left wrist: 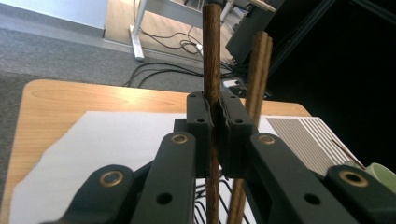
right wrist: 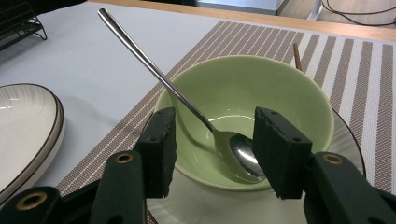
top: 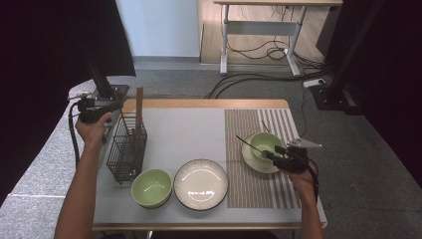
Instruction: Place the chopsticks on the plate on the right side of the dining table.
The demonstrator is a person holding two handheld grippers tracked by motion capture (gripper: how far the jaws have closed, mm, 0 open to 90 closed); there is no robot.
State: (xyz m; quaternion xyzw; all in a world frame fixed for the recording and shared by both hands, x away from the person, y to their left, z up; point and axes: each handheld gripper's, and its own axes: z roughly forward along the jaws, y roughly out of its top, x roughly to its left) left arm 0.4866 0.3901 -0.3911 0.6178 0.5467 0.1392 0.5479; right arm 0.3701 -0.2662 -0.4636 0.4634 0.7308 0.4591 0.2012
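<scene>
My left gripper (left wrist: 215,121) is shut on an upright brown wooden chopstick (left wrist: 212,65). A second chopstick (left wrist: 259,70) stands just behind it, to the right. In the high view that gripper (top: 114,106) hangs over the black wire basket (top: 127,149) at the table's left. My right gripper (right wrist: 215,144) is open at the near rim of a green bowl (right wrist: 266,88) on a saucer (right wrist: 348,140). A steel spoon (right wrist: 233,156) lies in the bowl, its handle leaning out to the left and its head between the jaws, untouched. From above, the right gripper (top: 272,152) sits at this bowl (top: 265,143).
A second green bowl (top: 152,186) and a white dark-rimmed plate (top: 200,183) sit near the front edge. A striped placemat (top: 259,184) covers the right part of the table. Another thin stick (right wrist: 296,53) lies on the mat behind the bowl.
</scene>
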